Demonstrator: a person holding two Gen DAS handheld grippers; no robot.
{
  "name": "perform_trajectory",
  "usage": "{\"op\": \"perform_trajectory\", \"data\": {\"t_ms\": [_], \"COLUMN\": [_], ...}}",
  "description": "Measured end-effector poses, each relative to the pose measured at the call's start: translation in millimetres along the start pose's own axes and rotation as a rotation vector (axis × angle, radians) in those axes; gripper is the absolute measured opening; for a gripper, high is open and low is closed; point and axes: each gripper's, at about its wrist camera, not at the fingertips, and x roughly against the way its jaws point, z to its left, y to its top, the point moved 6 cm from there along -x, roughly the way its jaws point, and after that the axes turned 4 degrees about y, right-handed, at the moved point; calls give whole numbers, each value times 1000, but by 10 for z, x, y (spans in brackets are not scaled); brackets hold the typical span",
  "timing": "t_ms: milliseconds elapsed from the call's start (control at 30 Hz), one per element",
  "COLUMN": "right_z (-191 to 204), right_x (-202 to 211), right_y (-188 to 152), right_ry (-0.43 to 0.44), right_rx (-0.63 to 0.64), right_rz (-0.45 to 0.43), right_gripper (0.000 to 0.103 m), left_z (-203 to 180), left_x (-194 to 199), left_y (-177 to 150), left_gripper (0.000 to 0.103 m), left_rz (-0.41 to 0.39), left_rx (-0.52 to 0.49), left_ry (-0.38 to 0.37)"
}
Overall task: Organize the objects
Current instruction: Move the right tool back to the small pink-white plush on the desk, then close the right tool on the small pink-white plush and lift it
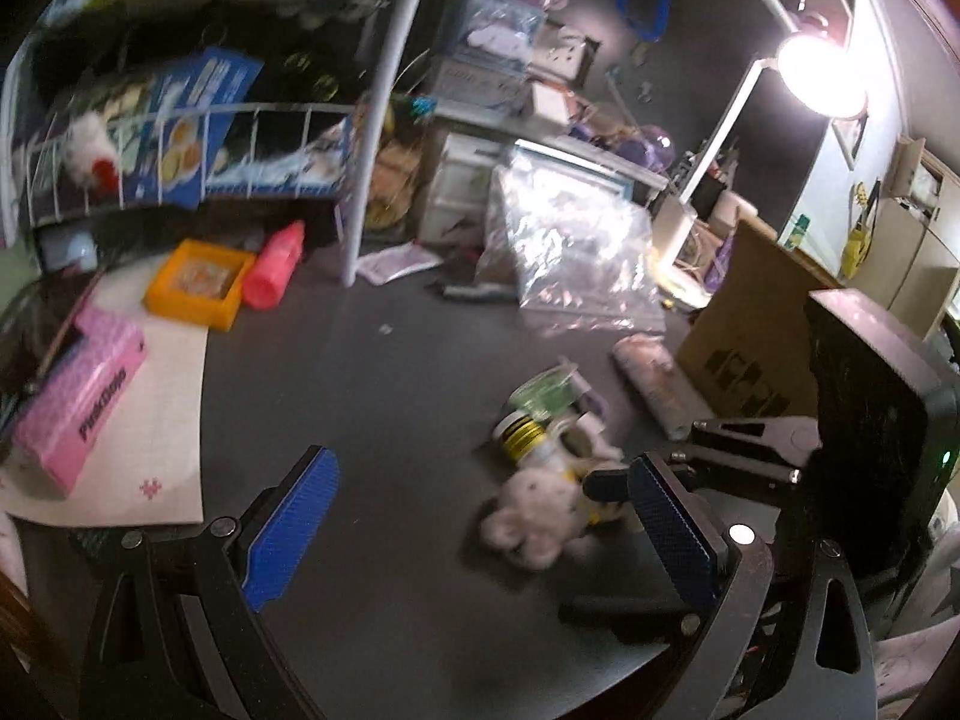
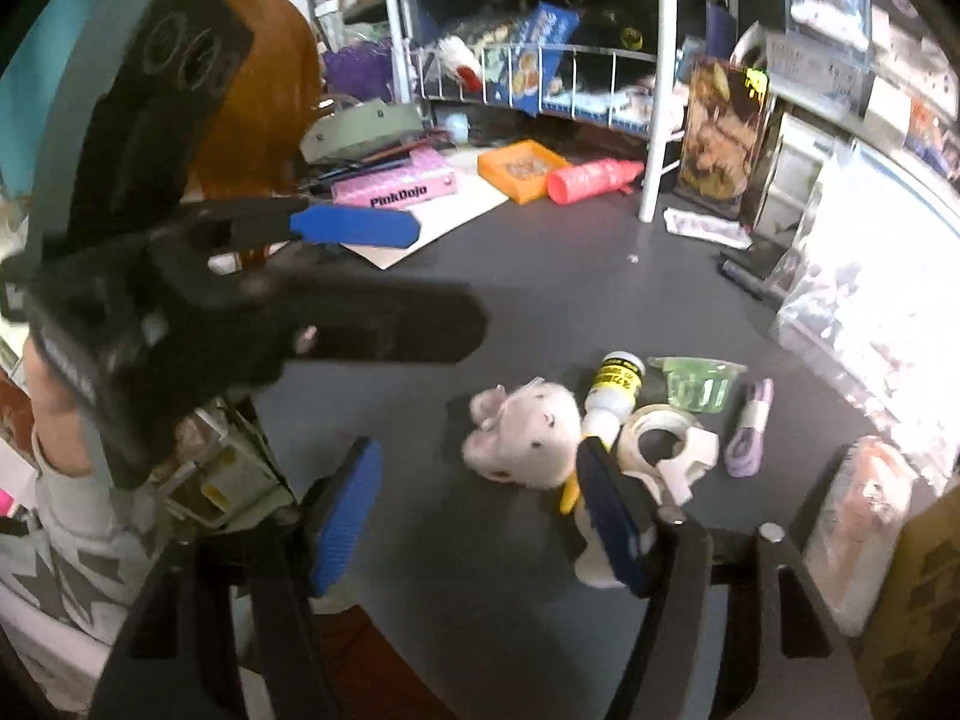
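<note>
**Both grippers open over a loose heap of small things**

Because nothing on the dark bench (image 2: 540, 276) has been sorted into a container yet, the task's things lie bunched together: a pale plush toy (image 2: 528, 432) touching a yellow-labelled bottle (image 2: 612, 390), with a tape dispenser (image 2: 666, 444) at its 3 o'clock, a green plastic cup (image 2: 702, 384) at 1 o'clock and a small purple bundle (image 2: 750, 432) just beyond. The heap sits near the bench's front edge, probably set down there for easy reach.

The right gripper (image 2: 480, 516) stands wide open and holds nothing; its right pad overlaps the plush in the picture, though contact cannot be told. The left gripper (image 1: 480, 528) is likewise spread wide and empty, the plush near its right finger at about 2 o'clock.

Farther out, at 11 o'clock from the heap, an orange tray (image 2: 522, 168) and a pink bottle (image 2: 591, 180) lie beside a pink box (image 2: 396, 186) on white paper. A white wire rack (image 2: 540, 60) crowds the back, clear bags (image 1: 576, 240) and a cardboard box (image 1: 756, 342) stand to the right, and a bright lamp (image 1: 819, 78) glares over the cluttered room.
</note>
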Motion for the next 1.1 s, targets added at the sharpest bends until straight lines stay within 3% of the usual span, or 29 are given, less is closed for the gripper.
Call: {"op": "perform_trajectory", "data": {"t_ms": [400,500,633,700,1100], "right_z": [-28,-30,-11,2,164], "right_x": [-280,-346,-388,-369,36], "right_y": [87,95,87,93,198], "right_ry": [-26,-44,-65,-65,-61], "right_rx": [11,27,51,59,103], "right_rz": [36,44,48,37,-70], "right_gripper": [59,47,42,35,34], "left_z": [241,264,255,237,-192], "left_x": [-148,-164,-171,-167,-36], "left_y": [-128,-157,-184,-187,-36], "left_gripper": [97,97,97,97,93], "left_rz": [36,44,52,54,60], "left_rx": [28,33,35,33,9], "left_ry": [-25,-28,-39,-42,-175]}}
